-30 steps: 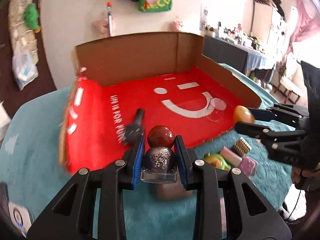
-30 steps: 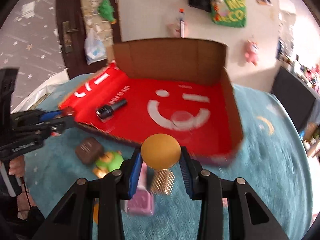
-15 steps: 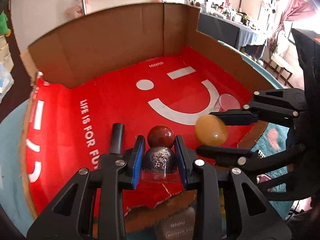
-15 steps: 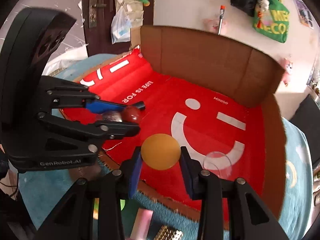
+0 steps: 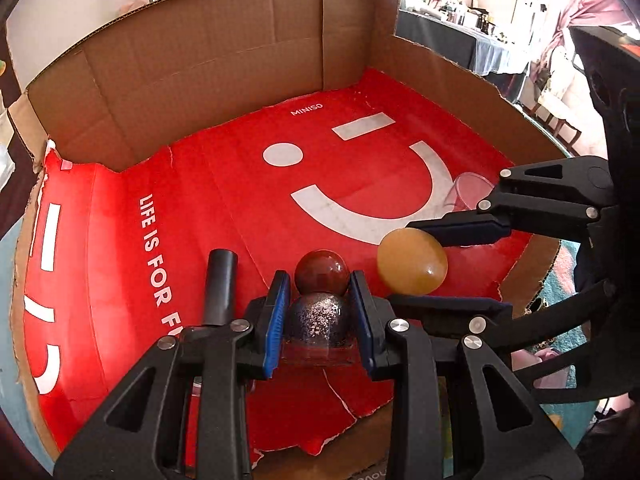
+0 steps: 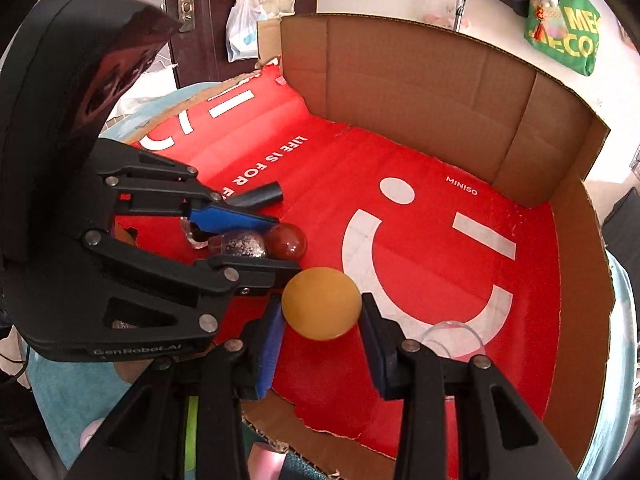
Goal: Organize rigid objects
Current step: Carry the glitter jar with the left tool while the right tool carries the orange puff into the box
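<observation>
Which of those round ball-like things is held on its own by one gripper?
The orange-yellow ball, alone in the right gripper. The red ball and glittery dark ball are one piece in the left gripper.

Both grippers over the box (image 5: 224, 60) floor, near its front edge. Left gripper (image 5: 320, 304) w/ bottle (image 5: 316, 316) btwn its pads; right gripper (image 6: 322, 320) just beside it, ball (image 6: 321, 304) btwn its pads. Tube (image 5: 220, 284) lies on floor left of bottle. Cup (image 6: 452, 340) on its side in box, right of ball.
</observation>
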